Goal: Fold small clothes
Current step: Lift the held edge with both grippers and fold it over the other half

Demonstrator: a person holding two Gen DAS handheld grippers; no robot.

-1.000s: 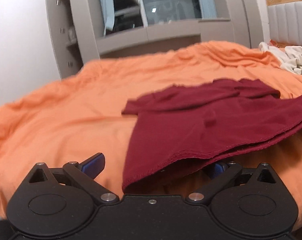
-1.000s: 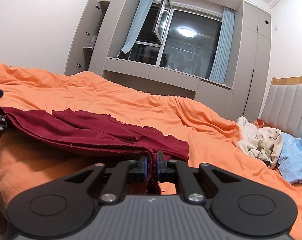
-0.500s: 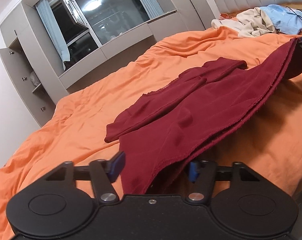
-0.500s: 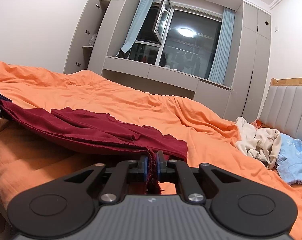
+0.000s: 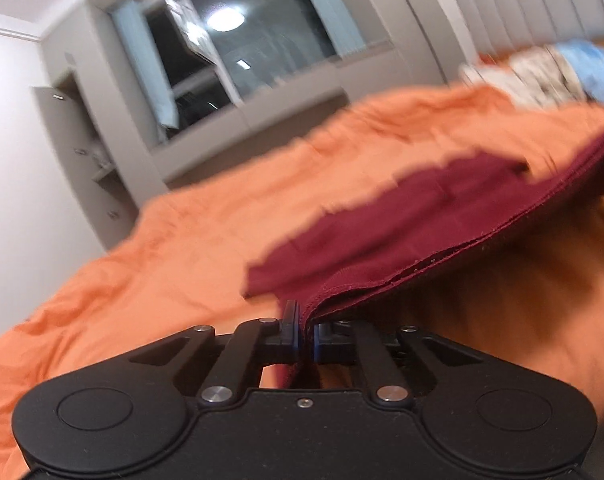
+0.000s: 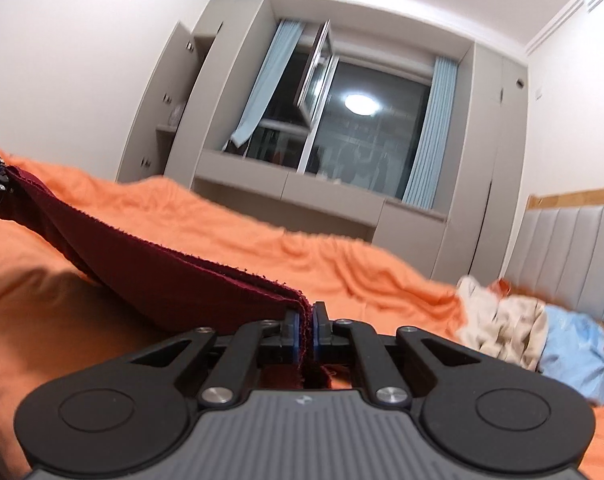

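1. Left gripper (image 5: 305,334), bottom centre of the left wrist view: jaws spread a second ago, just closed, now pinching the hem corner of the dark red garment (image 5: 402,232).
2. Right gripper (image 6: 306,332), bottom centre of the right wrist view: jaws pressed together on the opposite corner of the same hem, as a second ago.
3. Dark red garment: front edge now lifted off the orange bed cover (image 5: 149,280) and stretched fairly taut between both grips, running to the left edge of the right view; far part, mid-frame in the left view, resting on the bed.
4. Meaning, as a judgement: both corners secured, so hem ready to be carried over for a fold.
5. Loose clothes pile (image 6: 514,328), lower right of the right view, well apart, unfolded.
6. Window (image 6: 366,128), upper centre, beyond the bed.
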